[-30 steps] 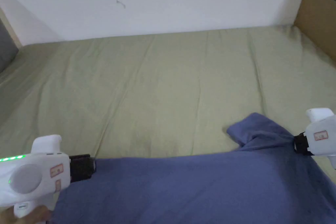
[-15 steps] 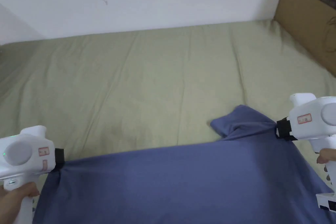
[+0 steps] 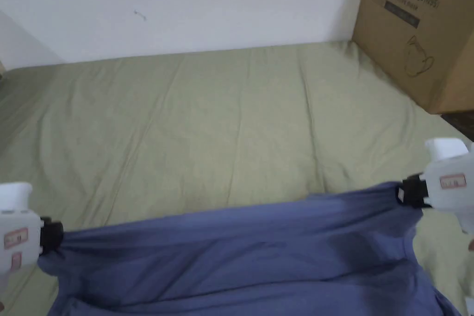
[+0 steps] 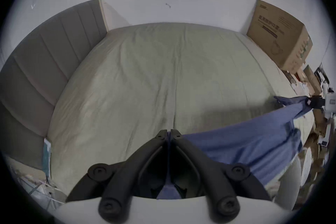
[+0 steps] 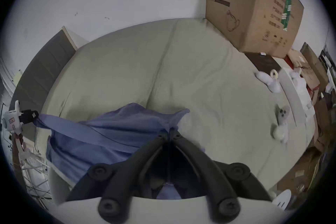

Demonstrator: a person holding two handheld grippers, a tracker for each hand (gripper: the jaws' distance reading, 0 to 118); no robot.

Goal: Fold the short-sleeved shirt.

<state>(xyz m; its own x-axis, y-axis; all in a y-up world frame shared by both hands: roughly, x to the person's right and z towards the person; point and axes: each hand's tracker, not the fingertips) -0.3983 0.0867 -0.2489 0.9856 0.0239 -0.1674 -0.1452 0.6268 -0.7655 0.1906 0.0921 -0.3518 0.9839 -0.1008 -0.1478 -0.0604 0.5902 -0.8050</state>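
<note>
A blue short-sleeved shirt (image 3: 240, 243) hangs stretched between my two grippers above the near edge of the bed (image 3: 222, 113). My left gripper (image 3: 54, 234) is shut on its left end, where the cloth bunches into the jaws. My right gripper (image 3: 403, 192) is shut on its right end, slightly higher. In the left gripper view the jaws (image 4: 169, 134) meet on blue cloth (image 4: 241, 142), with the right gripper (image 4: 183, 102) far off at the right. In the right gripper view the jaws (image 5: 168, 132) pinch the shirt (image 5: 101, 131), and the left gripper (image 5: 31, 115) shows at the far left.
An olive-green sheet covers the bed. A large cardboard box (image 3: 416, 29) stands at the bed's far right corner against the white wall. A grey padded headboard (image 4: 45, 57) lines the left side. Small white things (image 5: 281, 118) lie near the bed's right edge, with clutter beyond.
Both grippers have drawn apart and the shirt is now pulled taut between them; the sleeve flap that stuck up near the right gripper has flattened. The head camera has turned right.
</note>
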